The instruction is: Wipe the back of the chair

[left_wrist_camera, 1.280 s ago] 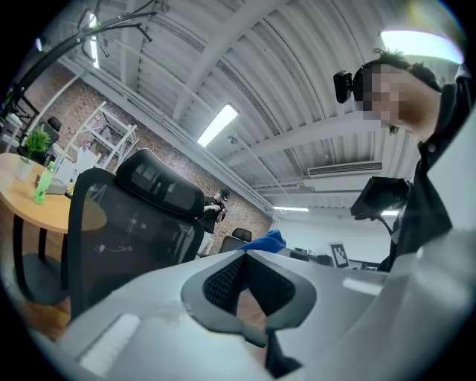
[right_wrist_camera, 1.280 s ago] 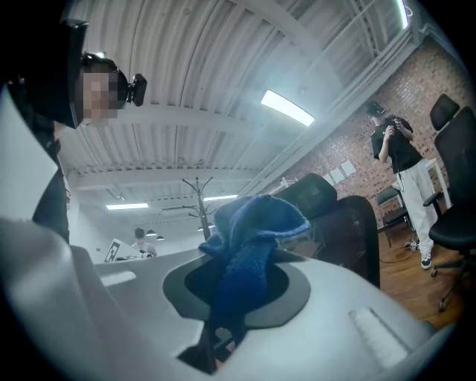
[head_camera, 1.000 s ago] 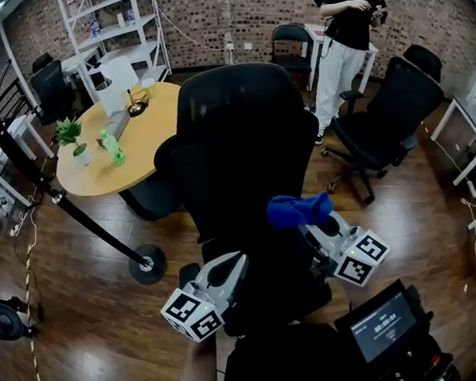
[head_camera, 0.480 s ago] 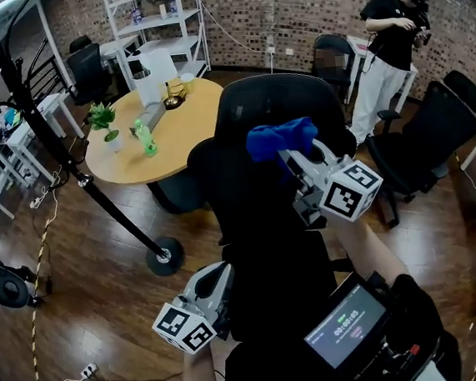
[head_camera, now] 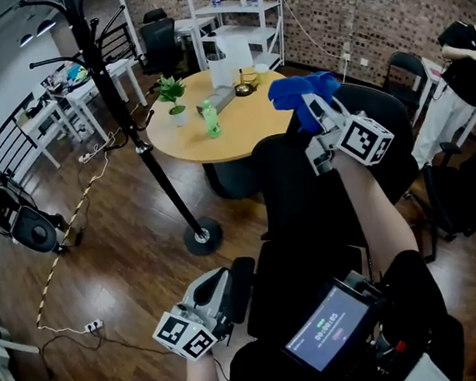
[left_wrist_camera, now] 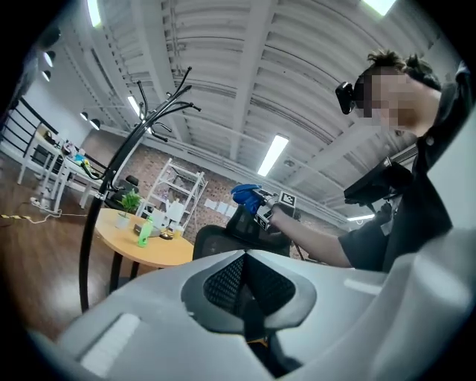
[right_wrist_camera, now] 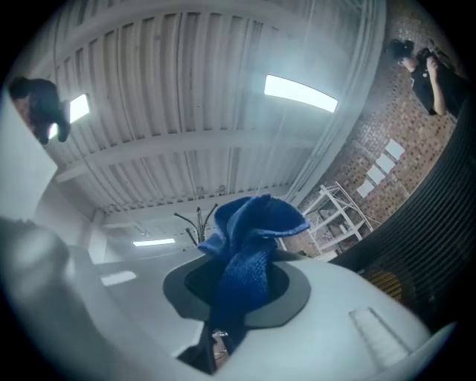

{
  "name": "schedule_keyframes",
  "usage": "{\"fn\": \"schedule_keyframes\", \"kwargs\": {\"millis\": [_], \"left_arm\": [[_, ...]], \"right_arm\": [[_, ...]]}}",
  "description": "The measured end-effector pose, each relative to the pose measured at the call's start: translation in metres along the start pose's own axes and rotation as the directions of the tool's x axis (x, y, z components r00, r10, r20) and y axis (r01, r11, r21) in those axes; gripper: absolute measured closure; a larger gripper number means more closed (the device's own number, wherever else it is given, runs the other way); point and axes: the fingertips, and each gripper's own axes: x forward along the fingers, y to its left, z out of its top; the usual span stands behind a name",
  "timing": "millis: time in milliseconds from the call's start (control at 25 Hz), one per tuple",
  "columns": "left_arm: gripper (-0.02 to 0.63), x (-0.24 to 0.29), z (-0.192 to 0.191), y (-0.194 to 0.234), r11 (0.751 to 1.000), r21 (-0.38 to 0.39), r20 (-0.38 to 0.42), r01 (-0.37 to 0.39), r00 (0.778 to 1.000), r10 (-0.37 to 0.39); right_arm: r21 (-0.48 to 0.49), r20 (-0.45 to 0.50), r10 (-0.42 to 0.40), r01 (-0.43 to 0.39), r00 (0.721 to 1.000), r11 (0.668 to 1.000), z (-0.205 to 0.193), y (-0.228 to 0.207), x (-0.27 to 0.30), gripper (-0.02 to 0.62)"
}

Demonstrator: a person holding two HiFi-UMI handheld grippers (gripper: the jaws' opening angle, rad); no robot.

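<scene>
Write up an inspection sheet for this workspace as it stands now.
Surface: chair back, black, upright; whether the cloth touches it cannot be told.
Job's things: blue cloth, bunched, near the chair's top edge.
Clutter: round table with potted plant and green bottle; coat stand beside it.
Grippers: right gripper held high, jaws shut on the cloth; left gripper low beside the chair, jaws together, nothing between.
Cables: cable across the floor; power strip.
Surroundings: wood floor, brick wall, white shelves, a person standing at right.
</scene>
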Motion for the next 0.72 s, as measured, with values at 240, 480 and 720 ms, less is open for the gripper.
{"fn": "schedule_keyframes", "kwargs": {"millis": [240,480,720], "left_arm": [[0.6,0.004,0.004,0.005,1.0,0.001,-0.005,-0.003,1.0,0.003],[0.6,0.046,-0.004,-0.012,0.991,0.003,-0.056,0.134,0.989,-0.134],[0.6,0.091,-0.018,-0.041,0.96,-0.017,-0.097,0.28,0.955,-0.281]], "right_arm": [[-0.014,-0.031,-0.216,0.216,0.976,0.976,-0.007,-0.069,-0.015,0.54],[0.055,0.03,-0.409,0.407,0.912,0.912,0.022,-0.123,-0.092,0.54],[0.051,0.104,-0.48,0.477,0.871,0.877,0.067,-0.141,-0.168,0.54]]}}
